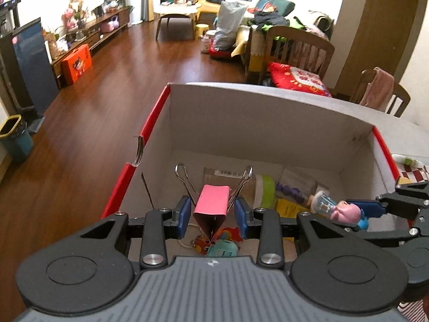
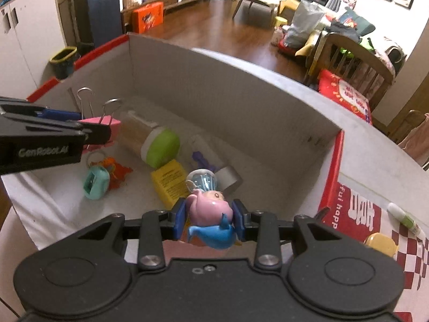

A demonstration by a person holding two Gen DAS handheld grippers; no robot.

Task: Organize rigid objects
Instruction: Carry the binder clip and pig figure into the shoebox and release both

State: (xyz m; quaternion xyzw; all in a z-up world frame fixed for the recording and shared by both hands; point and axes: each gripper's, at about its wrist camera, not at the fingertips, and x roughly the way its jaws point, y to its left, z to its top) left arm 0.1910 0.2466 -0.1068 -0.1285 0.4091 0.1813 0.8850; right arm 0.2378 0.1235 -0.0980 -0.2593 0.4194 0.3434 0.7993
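Observation:
My left gripper [image 1: 211, 214] is shut on a pink binder clip [image 1: 211, 201] and holds it over the near left part of an open cardboard box [image 1: 268, 128] with red outer sides. My right gripper [image 2: 210, 220] is shut on a pink pig figurine [image 2: 209, 209] with a blue base and a clear globe, held over the box's near edge. The figurine also shows in the left wrist view [image 1: 346, 210], and the clip in the right wrist view [image 2: 103, 123]. Inside the box lie a green-capped jar [image 2: 158, 147], a yellow block [image 2: 170, 181], a teal keychain [image 2: 96, 181] and a purple item [image 2: 201, 159].
To the box's right, on a red-and-white checked surface, lie a glue stick [image 2: 406, 220] and a yellow piece [image 2: 380, 244]. Wooden chairs [image 1: 297, 51] with a red cushion stand beyond the table. A bin [image 1: 14, 136] stands on the wooden floor at the left.

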